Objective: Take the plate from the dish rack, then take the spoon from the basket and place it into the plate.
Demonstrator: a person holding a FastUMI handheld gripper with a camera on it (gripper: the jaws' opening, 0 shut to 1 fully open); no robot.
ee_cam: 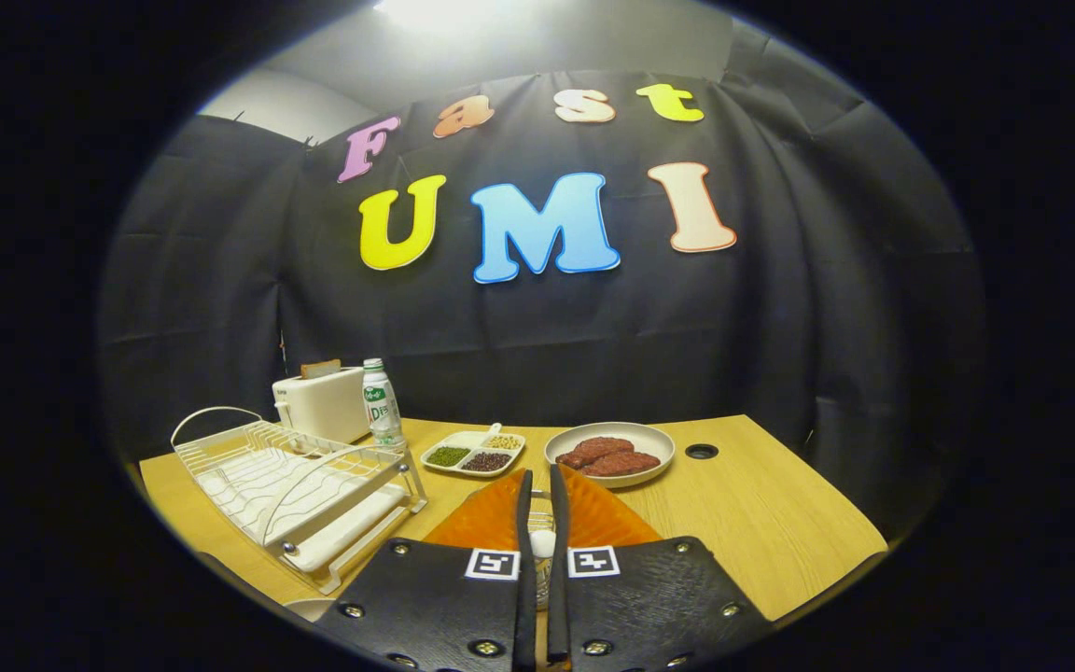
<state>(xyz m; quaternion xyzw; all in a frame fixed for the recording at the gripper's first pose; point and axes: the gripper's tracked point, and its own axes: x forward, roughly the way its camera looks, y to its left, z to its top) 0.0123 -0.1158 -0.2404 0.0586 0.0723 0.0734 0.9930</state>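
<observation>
The gripper (538,490) has its fingers nearly together around a white spoon (543,543) handle, over an orange plate (593,518). Left of them sits the dish rack (290,485); beyond, a dish of meat (609,454).

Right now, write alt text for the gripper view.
The gripper has its fingers nearly closed around a white object, above an orange plate on a wooden table. A white dish rack stands beside them; beyond are a toaster, bottle, snack tray and a plate of meat.
</observation>
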